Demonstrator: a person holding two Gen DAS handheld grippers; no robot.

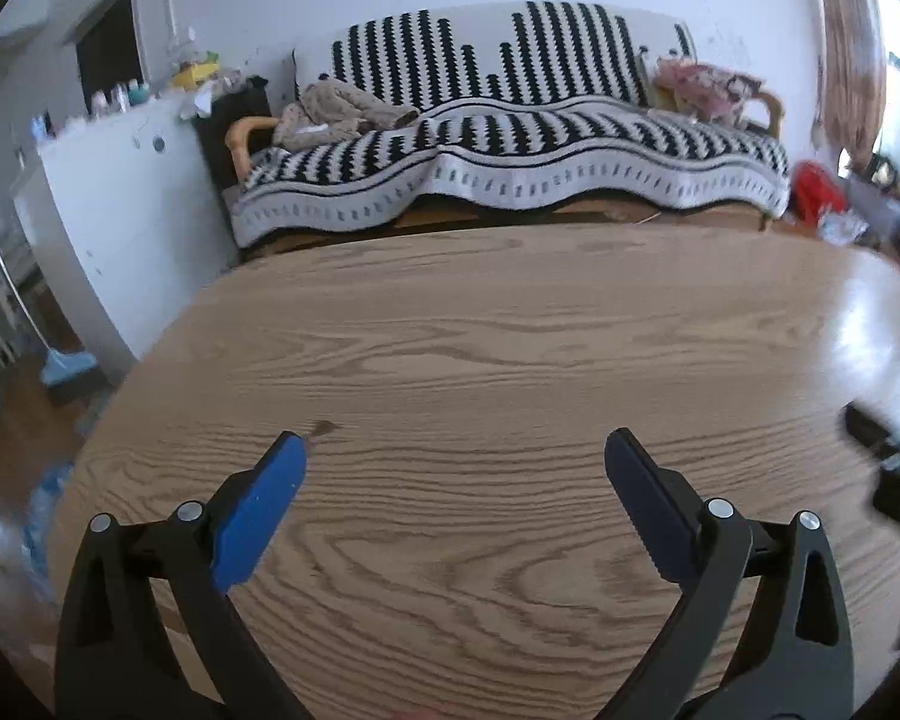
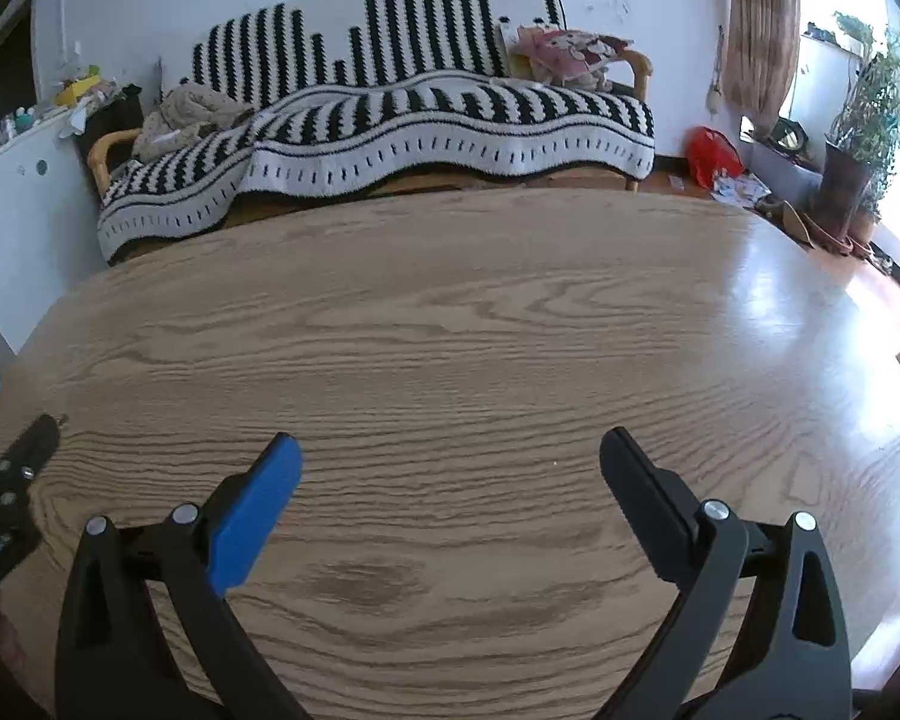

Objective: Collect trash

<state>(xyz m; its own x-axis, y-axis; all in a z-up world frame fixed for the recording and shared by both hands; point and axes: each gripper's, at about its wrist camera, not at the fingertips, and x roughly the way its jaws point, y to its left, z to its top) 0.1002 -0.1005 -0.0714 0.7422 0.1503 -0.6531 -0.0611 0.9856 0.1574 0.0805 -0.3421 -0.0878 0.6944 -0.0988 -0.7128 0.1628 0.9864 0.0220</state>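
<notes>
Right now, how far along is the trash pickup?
Nothing is in hand: the left gripper and right gripper both hang open above the wooden table. No trash shows on it; a small brown speck and litter by the red bag remain.

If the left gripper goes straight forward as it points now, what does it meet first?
Probably nothing on the wooden table: ahead of the open left gripper its surface looks free. Beyond the far edge comes the striped sofa, though depth is unclear.
</notes>
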